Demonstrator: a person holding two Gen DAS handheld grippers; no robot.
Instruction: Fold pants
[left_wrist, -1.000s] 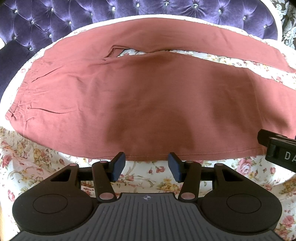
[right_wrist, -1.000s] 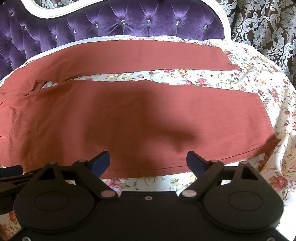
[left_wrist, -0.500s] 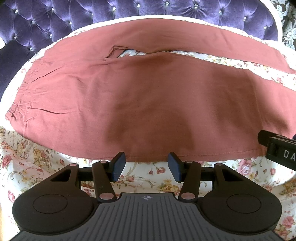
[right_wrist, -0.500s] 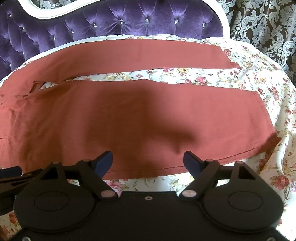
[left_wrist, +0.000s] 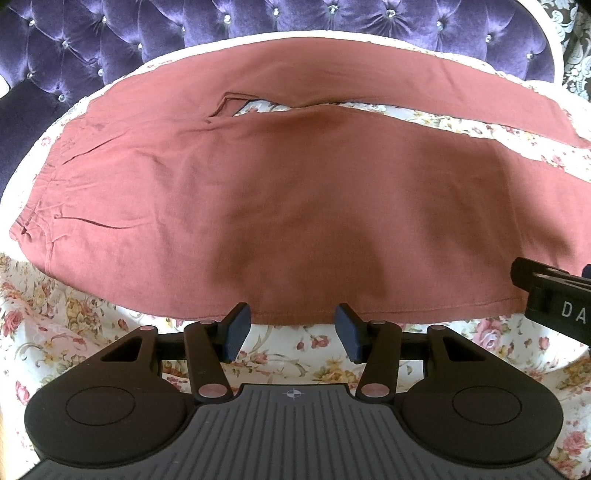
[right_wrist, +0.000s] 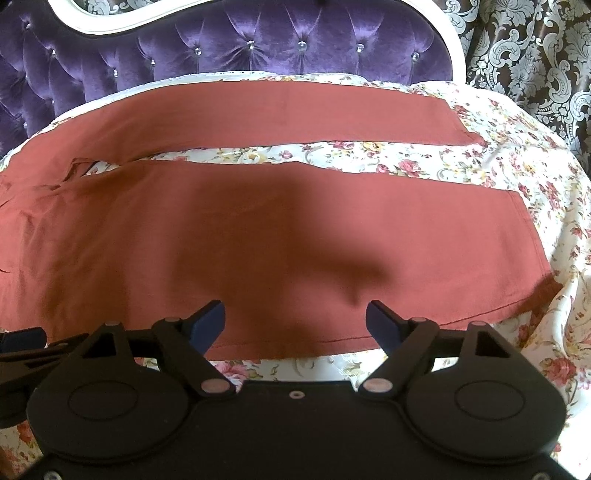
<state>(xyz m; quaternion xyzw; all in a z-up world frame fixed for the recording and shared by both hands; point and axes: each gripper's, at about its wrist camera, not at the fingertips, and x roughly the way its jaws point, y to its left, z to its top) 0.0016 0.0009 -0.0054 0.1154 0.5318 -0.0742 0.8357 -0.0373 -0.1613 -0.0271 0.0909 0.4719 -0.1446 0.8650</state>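
1. The rust-red pants (left_wrist: 280, 192) are being shown laid flat and unfolded on a floral bedsheet (left_wrist: 295, 350), with both legs running to the right and a strip of sheet exposed between them.
2. In the left wrist view, the waistband (left_wrist: 33, 218) and the crotch opening (left_wrist: 236, 105) are being shown at the left; the leg hems are being cut off at the right edge.
3. In the right wrist view, both leg hems (right_wrist: 535, 236) are being shown in full, while the waistband is being lost past the left edge. A patterned curtain (right_wrist: 535, 55) is being shown only here, beside the purple tufted headboard (right_wrist: 258, 44).
4. The left gripper (left_wrist: 291, 326) is being held released, its jaws moderately apart; nothing is being grasped. Its blue pads (left_wrist: 236, 330) are being held over the near seam of the pants; whether the fabric is being touched cannot be told.
5. The right gripper (right_wrist: 295, 323) is being held released, its jaws spread wider, with nothing clamped between them. Its pads (right_wrist: 208, 325) are being held over the near leg's edge.
6. Part of the right gripper is being shown at the right edge of the left wrist view.
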